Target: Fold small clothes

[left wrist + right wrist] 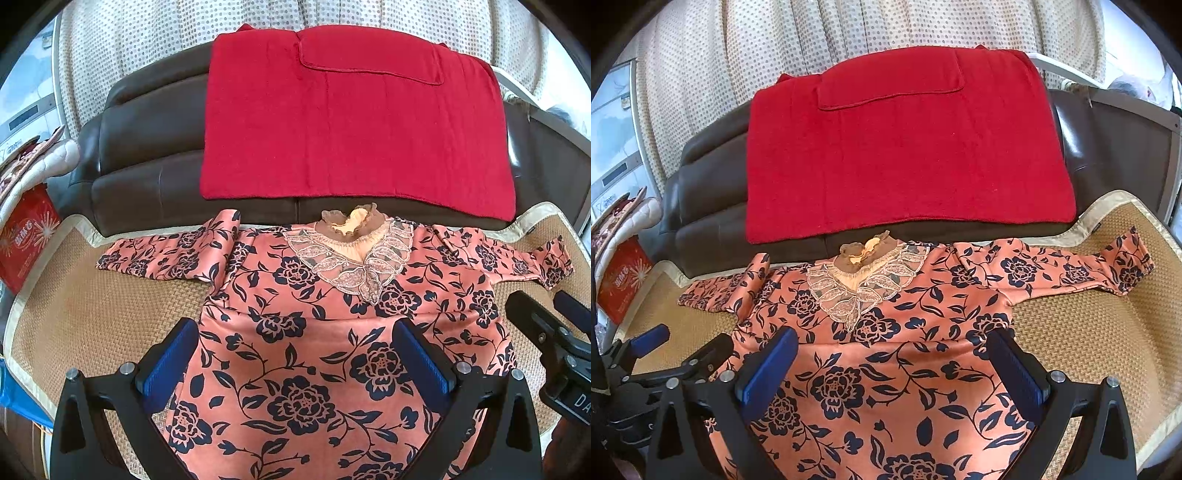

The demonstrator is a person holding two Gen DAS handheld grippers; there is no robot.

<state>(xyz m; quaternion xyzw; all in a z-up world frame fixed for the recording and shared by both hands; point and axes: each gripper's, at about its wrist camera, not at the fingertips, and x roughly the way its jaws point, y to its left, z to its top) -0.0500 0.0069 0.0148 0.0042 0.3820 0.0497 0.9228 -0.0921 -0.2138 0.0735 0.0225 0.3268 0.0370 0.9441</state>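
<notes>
Both wide open over the floral top [332,350], the left hand-held gripper [295,365] and right hand-held gripper [894,373] (neither grasping anything) risk pinching one slippery layer, skewing the fold.

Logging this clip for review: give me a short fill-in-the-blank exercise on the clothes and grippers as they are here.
1. The floral top lies on a woven mat with its lace collar facing ____.
2. The cloth draped over the dark sofa is ____.
3. The left gripper and right gripper both have their jaws ____.

Missing words: up; red; open
</notes>
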